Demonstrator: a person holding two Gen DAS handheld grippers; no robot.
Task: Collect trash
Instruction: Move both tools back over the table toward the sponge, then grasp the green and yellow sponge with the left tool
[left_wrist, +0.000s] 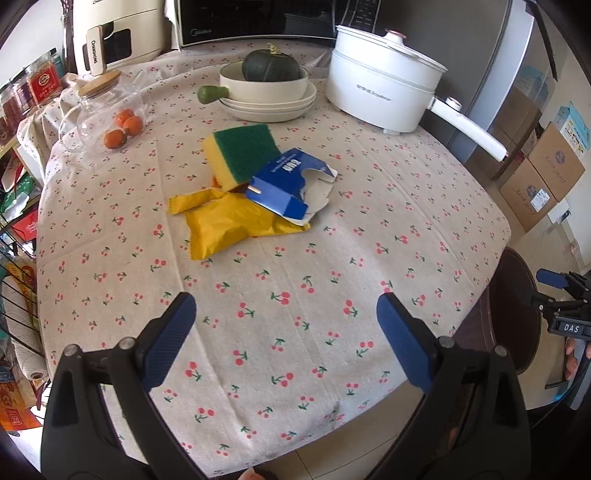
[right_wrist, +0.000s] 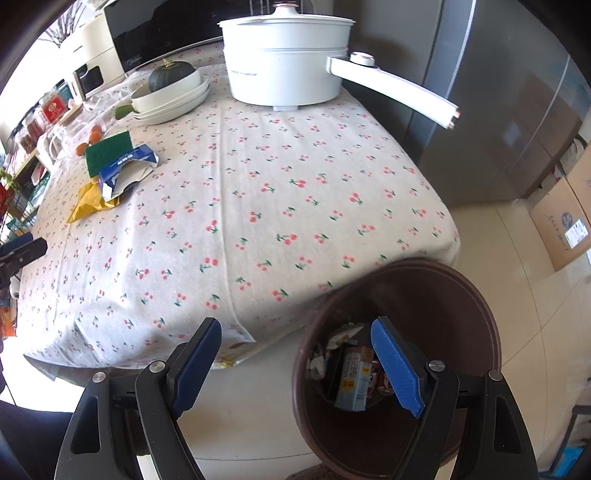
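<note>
A torn blue carton (left_wrist: 291, 184) lies on a crumpled yellow wrapper (left_wrist: 229, 225) in the middle of the cherry-print tablecloth (left_wrist: 258, 332), touching a yellow-green sponge (left_wrist: 243, 151). My left gripper (left_wrist: 286, 328) is open and empty above the cloth, short of the pile. My right gripper (right_wrist: 295, 363) is open and empty, hovering at the rim of a brown trash bin (right_wrist: 476, 306) that holds cartons and paper. The blue carton (right_wrist: 125, 170) and wrapper (right_wrist: 88, 201) lie far left in the right wrist view. The bin's rim (left_wrist: 517, 295) shows at the table's right edge.
A white electric pot (left_wrist: 384, 96) with a long handle stands at the back right. Stacked dishes hold a dark squash (left_wrist: 271, 66). A glass jar (left_wrist: 107, 114) with small oranges sits at the left. Cardboard boxes (left_wrist: 546, 177) stand on the floor, a wire rack (left_wrist: 18, 295) at the left.
</note>
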